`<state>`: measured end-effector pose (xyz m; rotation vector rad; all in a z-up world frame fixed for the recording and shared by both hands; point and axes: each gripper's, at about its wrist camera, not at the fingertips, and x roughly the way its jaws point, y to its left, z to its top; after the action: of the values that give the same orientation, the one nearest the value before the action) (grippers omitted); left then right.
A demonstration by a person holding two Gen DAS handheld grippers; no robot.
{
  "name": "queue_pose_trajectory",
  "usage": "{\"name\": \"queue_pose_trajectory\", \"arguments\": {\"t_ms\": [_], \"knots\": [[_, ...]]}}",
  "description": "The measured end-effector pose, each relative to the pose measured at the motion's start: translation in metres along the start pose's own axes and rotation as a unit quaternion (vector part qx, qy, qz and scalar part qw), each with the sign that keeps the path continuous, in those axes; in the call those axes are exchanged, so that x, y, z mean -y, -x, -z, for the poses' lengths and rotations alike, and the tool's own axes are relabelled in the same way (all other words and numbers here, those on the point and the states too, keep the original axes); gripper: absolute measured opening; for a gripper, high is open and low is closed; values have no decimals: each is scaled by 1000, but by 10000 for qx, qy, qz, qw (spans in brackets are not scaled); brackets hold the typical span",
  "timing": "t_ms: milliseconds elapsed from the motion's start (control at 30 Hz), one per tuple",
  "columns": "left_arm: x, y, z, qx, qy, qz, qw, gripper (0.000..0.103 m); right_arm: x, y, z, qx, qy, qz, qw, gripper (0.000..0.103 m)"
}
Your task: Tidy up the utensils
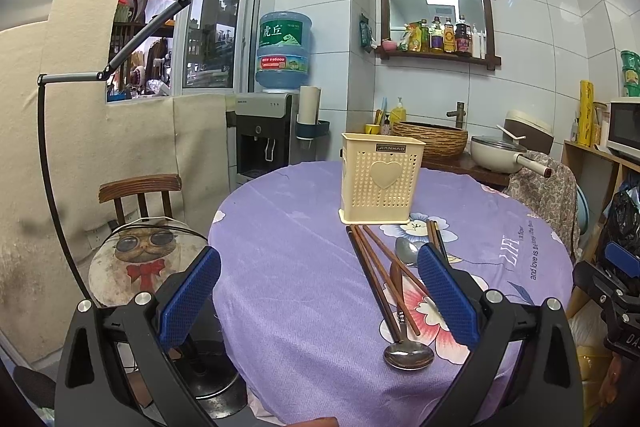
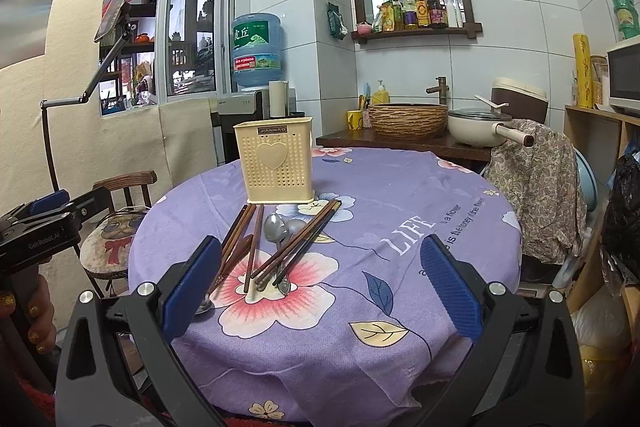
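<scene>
On the round table's purple cloth (image 2: pixel 400 187), a cream holder (image 2: pixel 276 163) stands upright toward the far rim at 11 o'clock. Chopsticks (image 2: pixel 296 247) and metal spoons (image 2: pixel 276 227) lie scattered just before it, toward the near left edge. The right gripper (image 2: pixel 320 283) and left gripper (image 1: pixel 318 291) both hover at the near rim, fingers wide apart, holding nothing. Bare cloth spreads from 12 to 4 o'clock.

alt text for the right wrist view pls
The open right gripper hovers at the near edge of a round table with a purple floral cloth, where chopsticks and spoons lie scattered before a cream utensil holder.
</scene>
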<state>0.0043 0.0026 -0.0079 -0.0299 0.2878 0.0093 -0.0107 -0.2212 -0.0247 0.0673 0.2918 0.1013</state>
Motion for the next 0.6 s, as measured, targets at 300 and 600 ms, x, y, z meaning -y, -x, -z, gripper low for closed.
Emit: {"name": "queue_pose_trajectory", "arguments": {"t_ms": [300,600], "knots": [[0,0,0,-24,-12,3,10000,97,0,0,1,-13,1,-4,10000,98],[0,0,0,-43,-28,8,10000,97,-1,-1,2,-21,-4,-13,10000,98]]}}
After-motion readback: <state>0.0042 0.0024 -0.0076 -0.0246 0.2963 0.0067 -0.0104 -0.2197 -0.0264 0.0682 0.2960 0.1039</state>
